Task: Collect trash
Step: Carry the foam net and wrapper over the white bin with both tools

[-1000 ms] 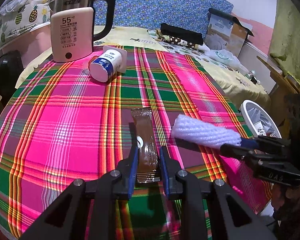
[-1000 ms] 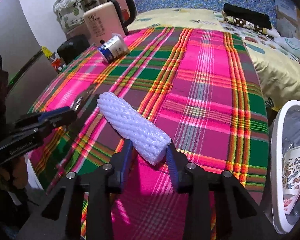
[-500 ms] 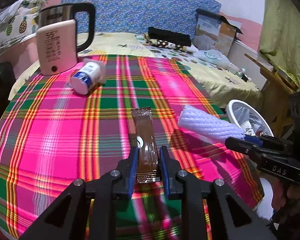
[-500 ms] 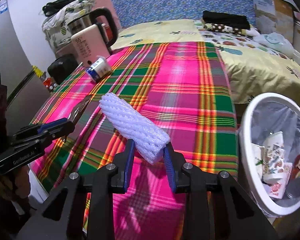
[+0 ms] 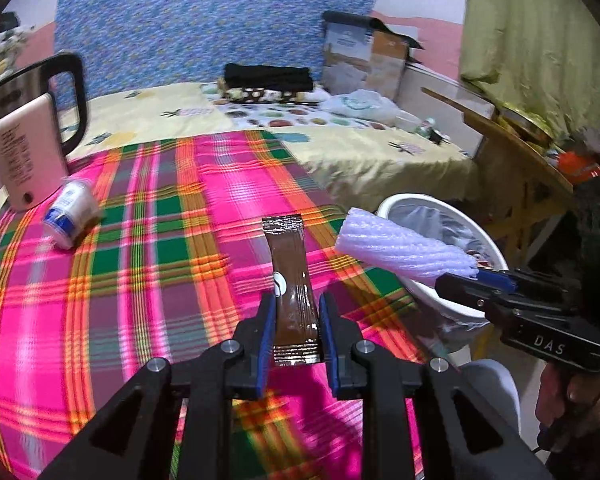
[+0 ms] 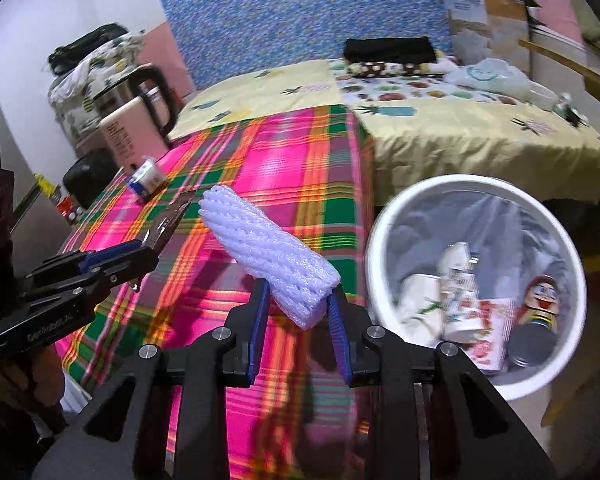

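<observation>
From my remote station: left gripper clamps the brown sachet, right gripper the foam fruit net. Both have swung from mid-table toward the white bin, so dropping is near. Only the right view shows the bin's trash.

A table under a pink, green and orange plaid cloth fills the near ground. Beyond it stands a bed with a yellow pineapple-print sheet and a blue patterned headboard. An olive curtain hangs far right, over a wooden stand.
</observation>
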Demonstrator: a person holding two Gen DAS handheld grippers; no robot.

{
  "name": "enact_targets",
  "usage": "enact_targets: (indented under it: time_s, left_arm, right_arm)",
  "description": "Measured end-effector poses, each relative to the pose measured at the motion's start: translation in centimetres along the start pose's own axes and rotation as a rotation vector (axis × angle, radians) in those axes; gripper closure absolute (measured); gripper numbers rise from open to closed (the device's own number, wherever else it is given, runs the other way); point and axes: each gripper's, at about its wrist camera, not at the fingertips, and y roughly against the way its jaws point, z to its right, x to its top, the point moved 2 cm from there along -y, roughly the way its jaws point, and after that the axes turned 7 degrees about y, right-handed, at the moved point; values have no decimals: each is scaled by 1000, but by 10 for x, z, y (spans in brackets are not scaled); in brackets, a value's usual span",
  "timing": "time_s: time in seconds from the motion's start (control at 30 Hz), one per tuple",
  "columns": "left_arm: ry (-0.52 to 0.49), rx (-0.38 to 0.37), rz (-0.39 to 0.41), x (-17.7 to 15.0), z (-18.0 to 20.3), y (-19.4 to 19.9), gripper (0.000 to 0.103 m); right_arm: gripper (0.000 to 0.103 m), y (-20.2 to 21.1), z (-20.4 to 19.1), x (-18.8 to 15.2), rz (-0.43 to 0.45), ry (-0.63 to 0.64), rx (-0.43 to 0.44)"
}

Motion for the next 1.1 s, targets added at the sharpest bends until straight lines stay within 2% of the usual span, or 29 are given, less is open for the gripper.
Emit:
enact_targets:
  time_s: [0.53, 0.77, 1.1]
  left_arm:
    - [-107, -131, -40, 18, 73, -41, 80]
    - [-134, -175, -77, 18, 95, -61, 80]
    - [-165, -210, -142, 15, 116, -94, 80]
  right_arm:
    - [73, 27, 76, -16, 33, -171, -168]
    - [73, 26, 96, -20, 18, -215, -244]
    - [73, 21, 116, -21, -25, -234, -301]
